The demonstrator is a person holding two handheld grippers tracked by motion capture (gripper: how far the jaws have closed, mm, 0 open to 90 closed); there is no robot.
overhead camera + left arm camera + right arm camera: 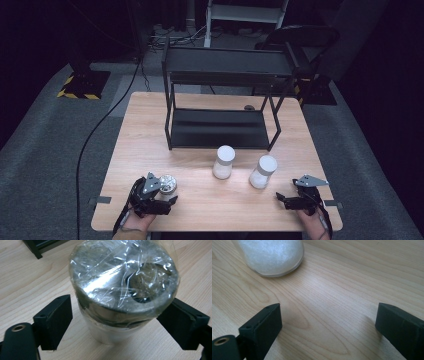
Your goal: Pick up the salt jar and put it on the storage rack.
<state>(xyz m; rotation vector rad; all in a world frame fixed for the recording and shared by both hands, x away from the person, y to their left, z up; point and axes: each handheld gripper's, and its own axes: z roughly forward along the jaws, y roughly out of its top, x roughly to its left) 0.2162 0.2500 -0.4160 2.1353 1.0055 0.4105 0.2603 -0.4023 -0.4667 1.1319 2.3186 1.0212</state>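
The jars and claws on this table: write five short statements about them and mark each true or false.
1. The left claw straddles the jar with the plastic-wrapped metal lid. True.
2. That jar lies on its side. False: it stands upright on the table.
3. The right claw holds a jar. False: nothing is between its open jaws.
4. Two white-lidded jars stand in front of the black rack. True.
5. A jar sits on the rack's lower shelf. False: it is bare.

open table betw. foil-capped jar (167,185) & two white jars (223,161), black rack (220,127) blocks far side
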